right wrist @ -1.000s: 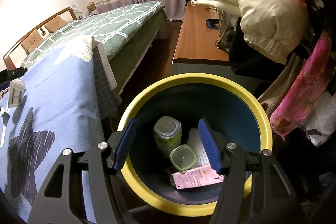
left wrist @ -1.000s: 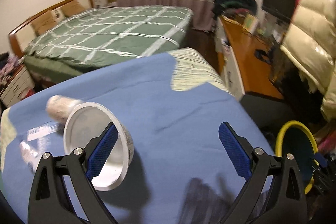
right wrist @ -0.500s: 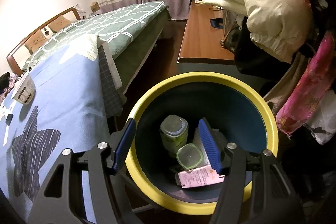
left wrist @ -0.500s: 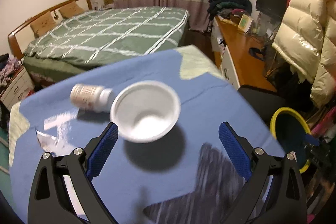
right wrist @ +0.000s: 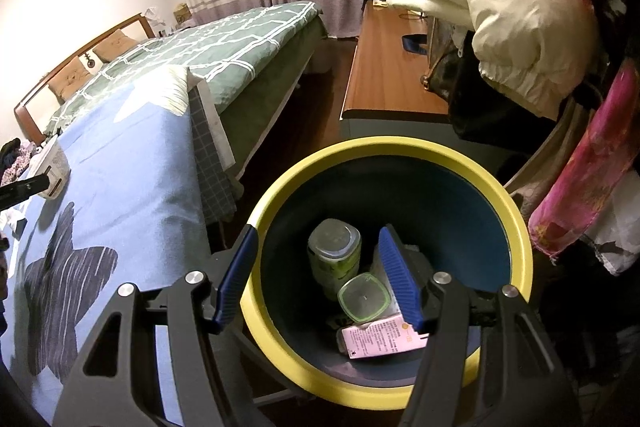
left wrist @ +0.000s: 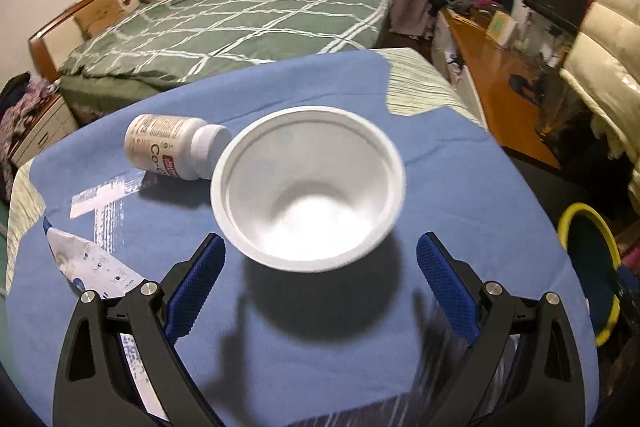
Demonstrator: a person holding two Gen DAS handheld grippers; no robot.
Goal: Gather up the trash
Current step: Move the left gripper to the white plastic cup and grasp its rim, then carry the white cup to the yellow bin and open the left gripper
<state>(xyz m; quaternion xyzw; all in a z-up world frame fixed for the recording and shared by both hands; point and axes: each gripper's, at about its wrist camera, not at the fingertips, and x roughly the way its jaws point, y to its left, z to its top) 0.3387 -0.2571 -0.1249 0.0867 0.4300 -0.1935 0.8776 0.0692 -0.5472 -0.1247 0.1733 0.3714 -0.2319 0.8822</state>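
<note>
A white plastic bowl (left wrist: 308, 183) stands upright on the blue sheet (left wrist: 460, 211), just ahead of my open, empty left gripper (left wrist: 320, 263). A white pill bottle (left wrist: 172, 146) lies on its side left of the bowl. Clear and white wrappers (left wrist: 96, 267) lie further left. My right gripper (right wrist: 320, 267) is open and empty above the yellow-rimmed bin (right wrist: 516, 231). The bin holds a green lidded jar (right wrist: 335, 259), a small green lid (right wrist: 364, 297) and a pink carton (right wrist: 380, 339). The bin also shows at the right of the left wrist view (left wrist: 612, 255).
A bed with a green checked cover (left wrist: 240, 23) lies behind. A wooden desk (right wrist: 388, 75) stands beyond the bin. Cream jackets (right wrist: 500, 7) and a pink cloth (right wrist: 588, 163) hang to the right of the bin. The bowl shows far left in the right wrist view (right wrist: 50, 167).
The left gripper swung left and back, so the bowl now sits centred between its fingers instead of at the left finger. The right gripper stayed over the bin, shifting slightly.
</note>
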